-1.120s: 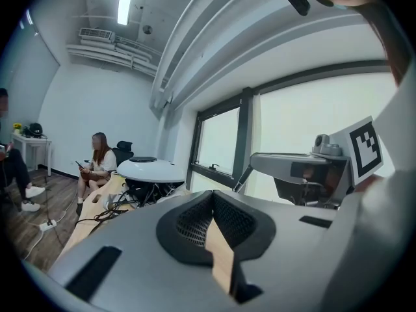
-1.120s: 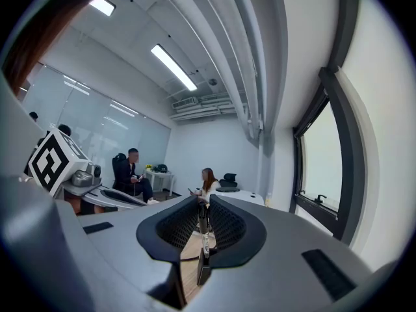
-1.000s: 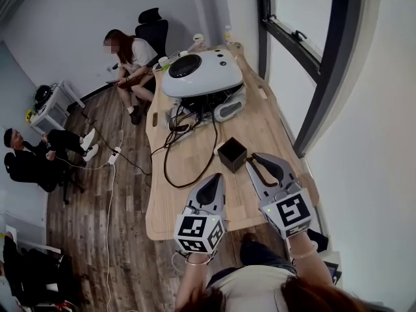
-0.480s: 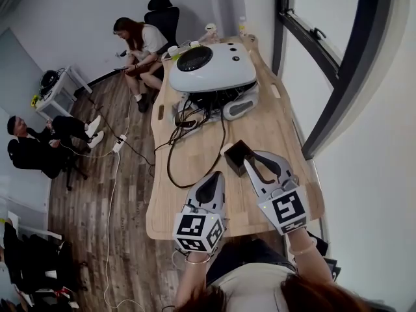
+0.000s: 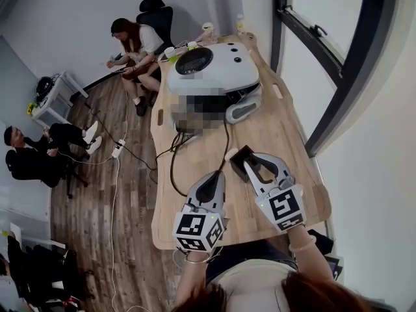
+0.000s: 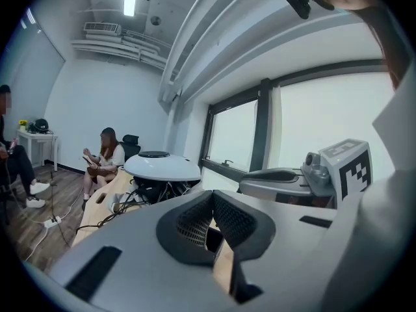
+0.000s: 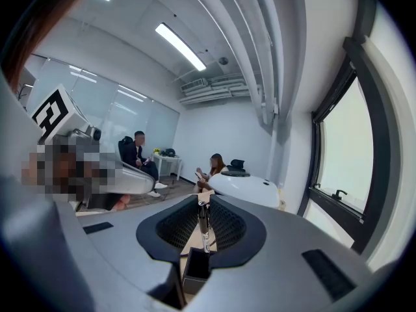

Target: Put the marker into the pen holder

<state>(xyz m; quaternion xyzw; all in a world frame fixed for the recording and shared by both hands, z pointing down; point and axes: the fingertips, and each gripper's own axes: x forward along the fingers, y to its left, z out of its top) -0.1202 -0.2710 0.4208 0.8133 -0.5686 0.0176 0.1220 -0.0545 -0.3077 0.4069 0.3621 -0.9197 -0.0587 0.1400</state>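
The black square pen holder [image 5: 239, 158] stands on the wooden table [image 5: 286, 132], partly covered by my right gripper [image 5: 255, 164]. In the right gripper view the right gripper [image 7: 203, 214] is shut on a thin dark marker [image 7: 203, 225], held upright with its lower end just above the holder's open top [image 7: 197, 270]. The head view does not show the marker. My left gripper [image 5: 210, 182] hovers beside it over the table's near part. In the left gripper view the left gripper [image 6: 212, 203] has its pads together with nothing between them.
A big white rounded device [image 5: 211, 70] fills the far half of the table, with black cables [image 5: 173, 168] trailing toward the left edge. Small cups [image 5: 172, 52] stand at the far end. People sit on chairs [image 5: 39, 151] at the left. A window wall [image 5: 338, 77] runs along the right.
My right gripper has moved with the marker from beside the pen holder to over it. The left gripper has stayed about where it was. The head view has shifted slightly.
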